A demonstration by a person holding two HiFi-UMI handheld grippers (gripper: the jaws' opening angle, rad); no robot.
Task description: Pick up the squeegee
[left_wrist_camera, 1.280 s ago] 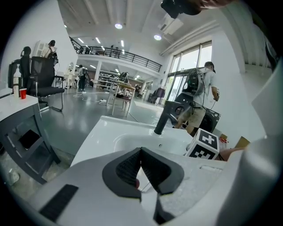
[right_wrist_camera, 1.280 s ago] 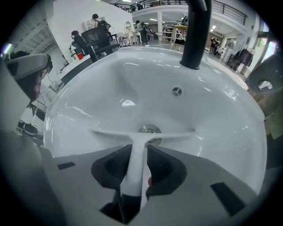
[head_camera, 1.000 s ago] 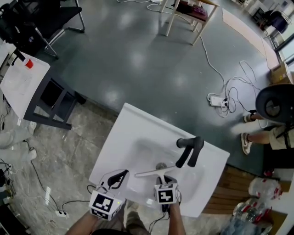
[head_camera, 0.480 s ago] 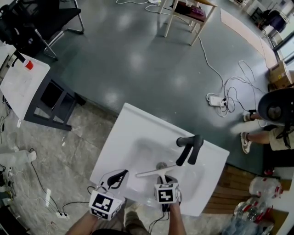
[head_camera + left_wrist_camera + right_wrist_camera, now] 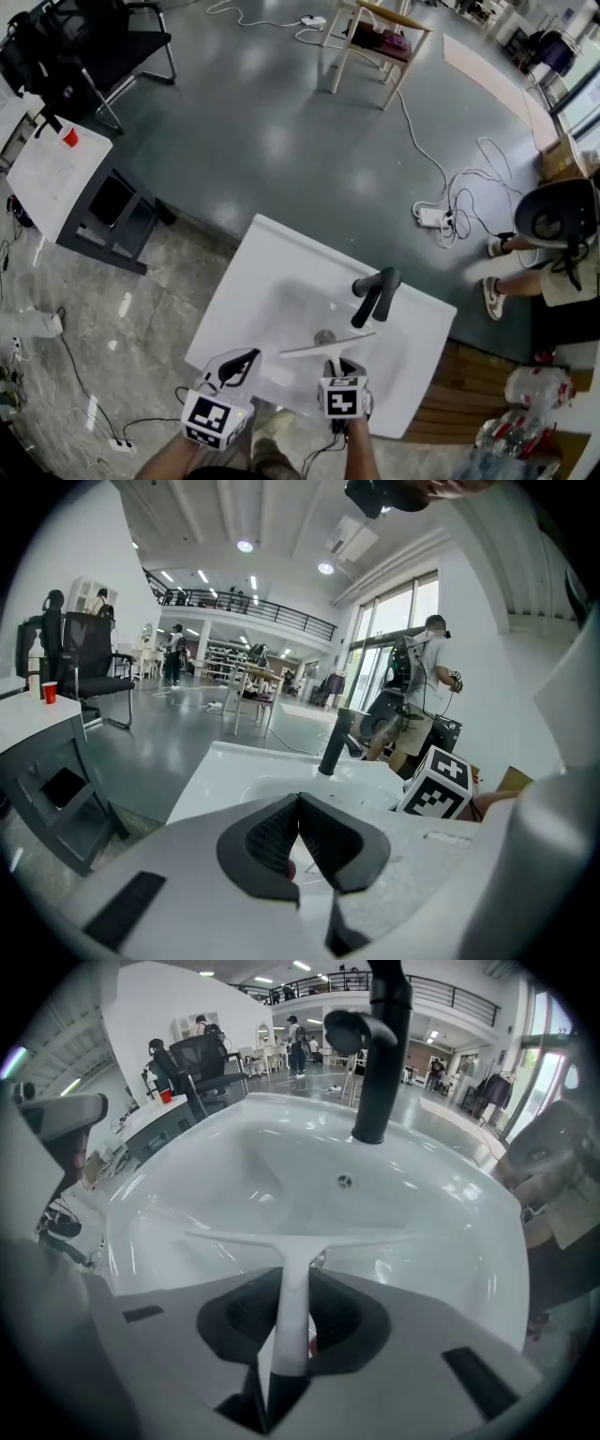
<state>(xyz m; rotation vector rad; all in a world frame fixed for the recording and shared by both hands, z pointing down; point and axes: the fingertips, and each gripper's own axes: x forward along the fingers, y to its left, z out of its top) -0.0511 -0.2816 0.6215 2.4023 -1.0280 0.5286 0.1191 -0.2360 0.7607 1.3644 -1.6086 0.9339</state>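
Being clenched by its handle in the right gripper, the squeegee is held over the sink's near edge; the left gripper is closed, empty. If swung forward, the blade could be knocked on the faucet and twisted loose.

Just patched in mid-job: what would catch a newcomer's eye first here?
The white squeegee, gripped by its handle in the right gripper, with its blade lying crosswise over the white sink. A black faucet stands at the basin's far side. The left gripper is shut and empty near the front rim.
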